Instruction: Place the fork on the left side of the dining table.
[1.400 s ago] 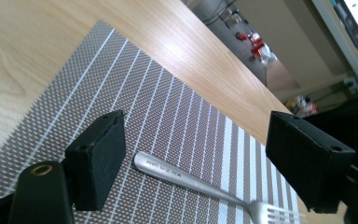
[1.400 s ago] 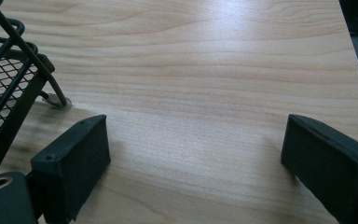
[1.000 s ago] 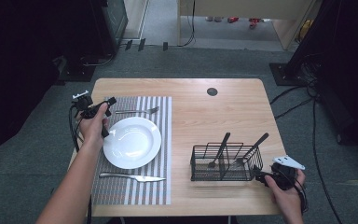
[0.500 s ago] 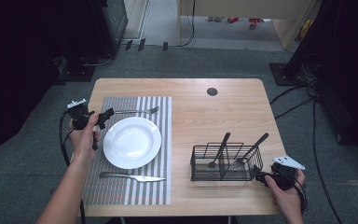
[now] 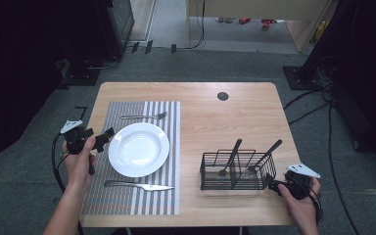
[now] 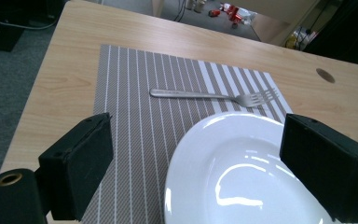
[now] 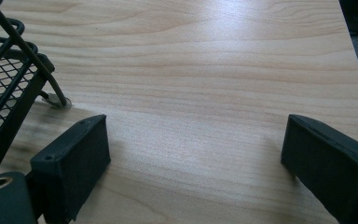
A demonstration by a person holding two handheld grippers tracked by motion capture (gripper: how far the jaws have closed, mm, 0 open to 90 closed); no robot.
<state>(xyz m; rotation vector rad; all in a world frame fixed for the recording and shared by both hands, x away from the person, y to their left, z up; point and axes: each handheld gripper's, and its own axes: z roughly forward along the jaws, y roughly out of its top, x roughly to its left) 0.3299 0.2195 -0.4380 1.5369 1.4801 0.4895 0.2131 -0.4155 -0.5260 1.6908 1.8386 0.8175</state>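
- The bench (image 5: 235, 112) is a light wooden top with a small dark round hole near its far edge.
- A striped grey mat (image 5: 127, 196) covers the left part of the bench, running from near the far edge almost to the near edge.
- A black wire basket (image 5: 210, 171) stands near the near right corner of the bench, well apart from the mat; two dark-handled utensils lean in it.
- A white plate (image 5: 138, 149) lies on the middle of the mat, empty.
- The left gripper (image 5: 103, 139) hangs at the left edge of the bench, just beside the left rim of the plate. Its jaws have just been opening and now stand wide apart, with nothing gripped; in the left gripper view the plate's rim lies between and ahead of them, untouched.
- The right gripper (image 5: 272, 185) sits at the near right corner of the bench, just beside the basket's right end. Its jaws are spread wide over bare wood, holding nothing.
- A knife (image 5: 139, 185) lies on the mat between the plate and the near edge.
- A fork (image 5: 144, 116) lies on the mat on the far side of the plate, tines toward the right.
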